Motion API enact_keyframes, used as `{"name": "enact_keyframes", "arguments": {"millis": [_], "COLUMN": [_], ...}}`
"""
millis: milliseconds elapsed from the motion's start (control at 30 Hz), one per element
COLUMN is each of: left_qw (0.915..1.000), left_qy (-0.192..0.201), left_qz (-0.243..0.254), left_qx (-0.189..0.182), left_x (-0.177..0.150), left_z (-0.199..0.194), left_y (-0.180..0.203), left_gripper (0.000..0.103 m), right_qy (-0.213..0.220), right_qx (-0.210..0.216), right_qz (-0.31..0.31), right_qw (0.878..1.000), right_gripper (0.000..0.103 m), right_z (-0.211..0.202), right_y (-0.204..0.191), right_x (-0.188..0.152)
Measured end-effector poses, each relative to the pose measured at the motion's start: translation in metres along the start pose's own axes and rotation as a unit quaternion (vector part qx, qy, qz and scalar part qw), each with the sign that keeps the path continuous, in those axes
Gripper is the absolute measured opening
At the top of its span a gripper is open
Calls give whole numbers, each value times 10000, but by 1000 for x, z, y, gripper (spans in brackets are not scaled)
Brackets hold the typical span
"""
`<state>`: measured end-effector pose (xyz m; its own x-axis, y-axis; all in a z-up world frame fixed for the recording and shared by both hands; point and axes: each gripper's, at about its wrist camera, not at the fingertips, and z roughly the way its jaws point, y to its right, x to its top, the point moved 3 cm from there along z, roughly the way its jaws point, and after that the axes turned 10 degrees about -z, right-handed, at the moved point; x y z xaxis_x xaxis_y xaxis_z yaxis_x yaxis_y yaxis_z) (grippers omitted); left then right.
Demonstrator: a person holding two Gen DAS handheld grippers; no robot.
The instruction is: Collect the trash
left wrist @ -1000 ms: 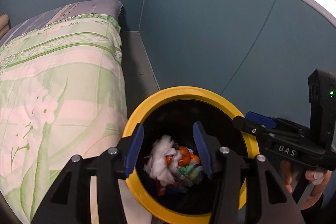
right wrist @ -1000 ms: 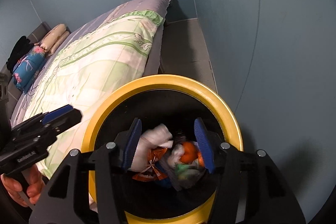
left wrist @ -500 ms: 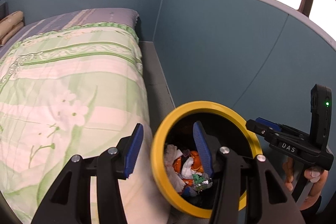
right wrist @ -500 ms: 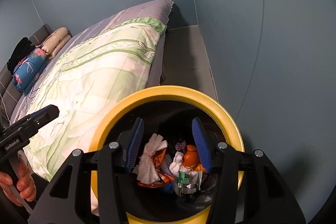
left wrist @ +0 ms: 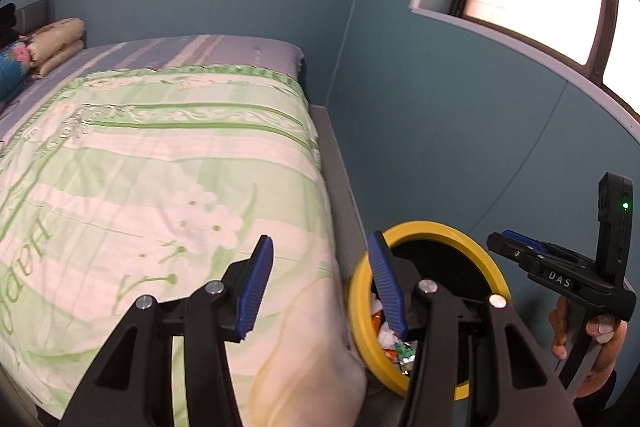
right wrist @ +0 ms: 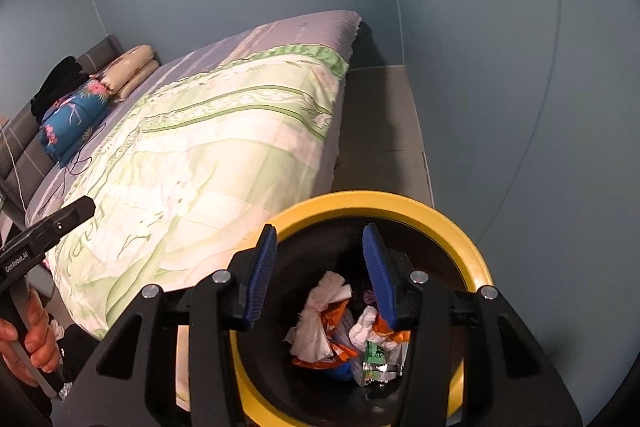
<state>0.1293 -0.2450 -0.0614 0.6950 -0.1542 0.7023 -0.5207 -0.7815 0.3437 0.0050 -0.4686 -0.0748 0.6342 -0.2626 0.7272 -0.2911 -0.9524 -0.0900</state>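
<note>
White letters "DAS" stand on a small label on the black body of the right tongs (left wrist: 516, 247), seen from the left wrist view. "GenRobot.AI" is printed in white along the side of the left tongs (right wrist: 82, 205) in the right wrist view. The green lettering on the bed cover (right wrist: 224, 155) begins "Ha" but cannot be read further.

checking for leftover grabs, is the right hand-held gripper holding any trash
No, the right hand-held gripper has nothing between its blue pads; the trash lies below in the yellow-rimmed bin.

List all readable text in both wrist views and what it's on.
"DAS": label on the right gripper.
"GenRobot.AI": side of the left gripper.
"Happ…": green lettering on the quilt, cut off by the left gripper in the right wrist view.
Green wrapper in the yellow-rimmed bin: print too small to read.
</note>
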Motion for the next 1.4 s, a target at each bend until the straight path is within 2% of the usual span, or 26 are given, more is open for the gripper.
{"name": "enact_keyframes", "arguments": {"millis": [267, 333, 467, 533, 733, 933, 1267, 1400], "left_qw": [9991, 9986, 9971, 9961, 9931, 9892, 9776, 9734], "left_qy": [302, 360, 494, 572, 745, 922, 1460, 1617], "left_qz": [-186, -257, -351, -401, -538, -687, -825, -957], "left_qx": [238, 300, 462, 535, 725, 904, 1274, 1309], "left_x": [5, 5, 5, 5, 2, -4, -15, -20], "left_z": [-35, -44, -63, -72, -96, -120, -165, -180], "left_y": [-29, -38, -55, -63, -83, -101, -126, -136], "left_gripper": [49, 51, 51, 53, 56, 64, 84, 86], "right_qy": [101, 129, 203, 250, 303, 423, 678, 753], "right_qx": [177, 241, 334, 424, 639, 732, 836, 997], "right_qz": [-308, -372, -564, -600, -794, -982, -1188, -1211], "right_qw": [9993, 9989, 9976, 9970, 9943, 9916, 9871, 9847], "right_gripper": [44, 50, 51, 58, 61, 71, 88, 88], "right_z": [-3, -3, -4, -5, -5, -9, -14, -15], "right_y": [-33, -42, -60, -70, -103, -134, -189, -207], "right_x": [15, 20, 29, 33, 41, 45, 49, 47]}}
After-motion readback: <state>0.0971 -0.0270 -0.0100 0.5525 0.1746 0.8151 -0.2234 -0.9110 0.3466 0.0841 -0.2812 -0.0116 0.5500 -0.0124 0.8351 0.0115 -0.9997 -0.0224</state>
